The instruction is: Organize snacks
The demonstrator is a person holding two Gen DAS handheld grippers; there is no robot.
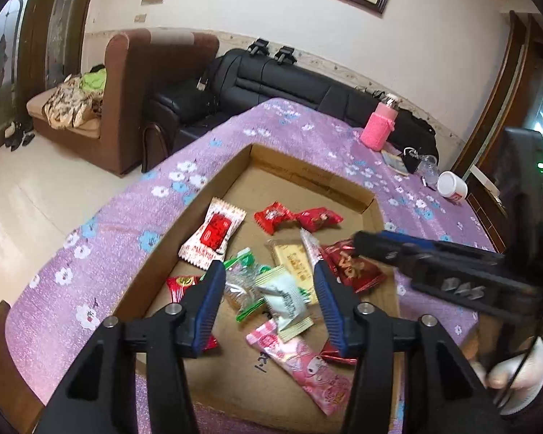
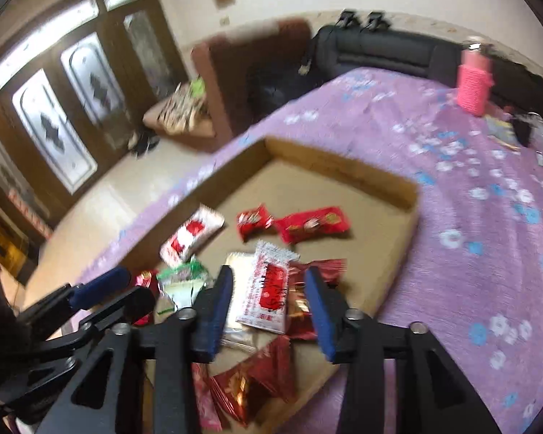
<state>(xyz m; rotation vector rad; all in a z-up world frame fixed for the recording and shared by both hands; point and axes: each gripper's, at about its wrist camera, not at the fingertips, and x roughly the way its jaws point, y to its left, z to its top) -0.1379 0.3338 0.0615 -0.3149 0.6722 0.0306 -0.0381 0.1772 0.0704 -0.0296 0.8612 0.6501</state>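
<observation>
A shallow cardboard tray point(image 1: 309, 164) on the purple flowered table holds several wrapped snacks. My left gripper point(image 1: 268, 271) is open above a white-green packet point(image 1: 284, 298) and a clear green-edged packet point(image 1: 240, 289); a pink packet point(image 1: 307, 365) lies nearer. My right gripper point(image 2: 269, 276) is open above a white-and-red packet point(image 2: 268, 291) lying on dark red packets point(image 2: 260, 379); its view is blurred. The right gripper also shows in the left wrist view point(image 1: 365, 244). Two red packets point(image 1: 293, 217) and a white-red packet point(image 1: 213, 231) lie further back.
A pink bottle point(image 1: 378, 126), a white cup point(image 1: 451, 187) and small items stand at the table's far right. A brown sofa point(image 1: 126, 90) and a black sofa point(image 1: 271, 79) stand beyond the table. Tiled floor lies to the left.
</observation>
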